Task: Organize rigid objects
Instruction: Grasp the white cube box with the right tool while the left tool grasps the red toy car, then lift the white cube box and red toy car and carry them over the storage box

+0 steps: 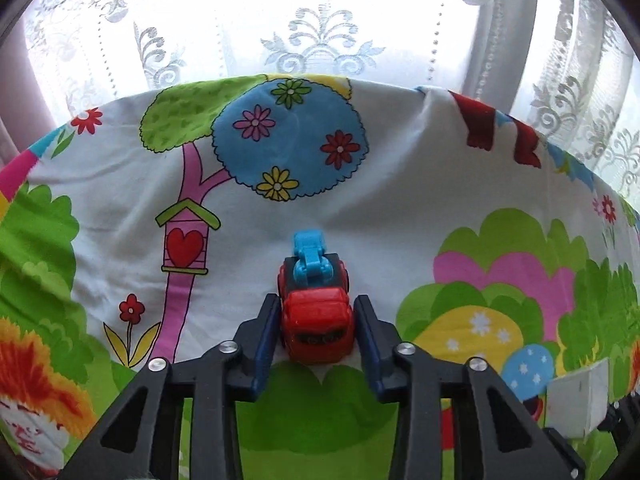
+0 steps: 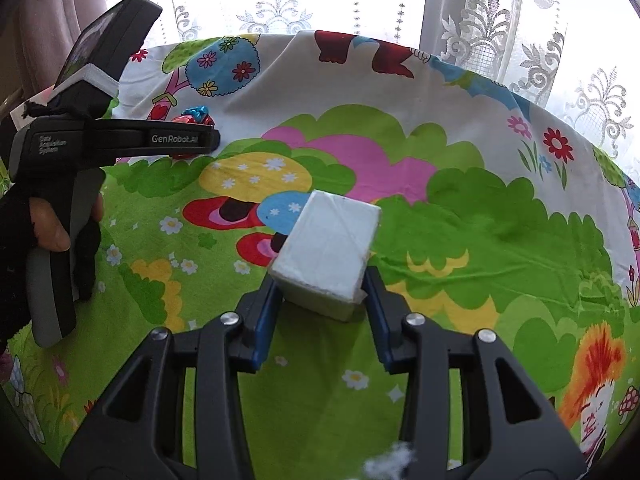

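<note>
The left hand-held gripper (image 1: 318,326) has its blue pads right up against both sides of a little red toy truck (image 1: 316,320), the one with a blue crane arm on its back. The pads look to be touching the cab on each side, so it reads as clamped on the truck. The truck's long axis runs straight away from the gripper toward the far edge, cab nearest the camera and crane end pointing off toward the lace curtain (image 1: 320,32). It looks to be sitting on the cartoon-print cloth (image 1: 380,220) that covers the counter, roughly mid-width and closer to the far edge than the near one, though whether the wheels are on the cloth or just off it can't be told.

The right hand-held gripper (image 2: 320,304) is clenched on a white block (image 2: 326,248). Both pads press on its lower sides, and the block sits skewed in the grip, its long side leaning away and to the right. It's near the middle of the counter, over the green part of the print.

From the right wrist view, a gloved hand (image 2: 44,232) holds the left gripper's handle over by the left edge, with the truck peeking out past its fingers.

Since no bin or tray shows up anywhere, where these two go is a guess. Each hand has its own thing, well apart.
</note>
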Demonstrator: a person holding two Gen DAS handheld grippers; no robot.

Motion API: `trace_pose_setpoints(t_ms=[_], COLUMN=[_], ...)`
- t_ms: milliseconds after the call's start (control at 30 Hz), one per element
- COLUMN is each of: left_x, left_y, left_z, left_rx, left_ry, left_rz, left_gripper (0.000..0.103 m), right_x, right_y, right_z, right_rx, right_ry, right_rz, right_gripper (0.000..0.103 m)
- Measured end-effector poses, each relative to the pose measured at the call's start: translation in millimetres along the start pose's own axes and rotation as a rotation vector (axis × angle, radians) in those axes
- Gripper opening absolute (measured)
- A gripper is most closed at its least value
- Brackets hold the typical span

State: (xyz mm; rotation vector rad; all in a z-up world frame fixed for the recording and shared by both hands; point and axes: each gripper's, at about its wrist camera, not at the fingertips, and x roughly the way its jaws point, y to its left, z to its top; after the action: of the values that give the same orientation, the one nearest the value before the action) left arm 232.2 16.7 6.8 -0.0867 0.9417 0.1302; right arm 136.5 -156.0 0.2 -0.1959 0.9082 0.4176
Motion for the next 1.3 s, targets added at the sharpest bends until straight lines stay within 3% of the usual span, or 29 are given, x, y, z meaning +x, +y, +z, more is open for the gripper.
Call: trace_pose_setpoints(t_ms=[200,400,467,600,733,867,933,967,1000,1300], left_x=[-52,-90,-92,-85,-86,-85,-84,-84,-84,-90], left_y=[25,50,62,69,76,72,67,64,62,60], left_z=[-55,-126,-129,-121,-120,-115,-112,-111,-110,-114], left_rx=[-0.027,0.0,-0.026,-0.071,-0.102,-0.07,-0.04,-0.023,-0.005,0.028], left_ry=[-0.058,-0.072,-0.073,-0.063,-0.061,-0.046,-0.034,-0.028,-0.019,0.002], left_rz=[-0.04,0.005,-0.043,-0.082,-0.116,-0.076,-0.042,-0.024,-0.006,-0.008], left_gripper=[0.038,0.038,0.038,0.039,0.04,0.041,0.041,0.04,0.038,0.038], right_x=[0,0,0,2,3,6,8,8,7,2], right_y=[-2,-2,-1,5,4,0,2,3,3,4], right_z=[-1,-1,-1,0,2,9,12,12,12,1], right_rx=[0.012,0.009,0.008,-0.021,0.019,0.11,0.128,0.132,0.141,0.155], right_ry=[-0.002,-0.001,0.0,0.01,0.022,0.051,0.064,0.066,0.057,0.007], right_rz=[0.011,0.007,0.012,0.026,0.013,-0.02,-0.059,-0.097,-0.122,-0.171], right_gripper=[0.046,0.046,0.05,0.068,0.071,0.071,0.068,0.057,0.039,0.039])
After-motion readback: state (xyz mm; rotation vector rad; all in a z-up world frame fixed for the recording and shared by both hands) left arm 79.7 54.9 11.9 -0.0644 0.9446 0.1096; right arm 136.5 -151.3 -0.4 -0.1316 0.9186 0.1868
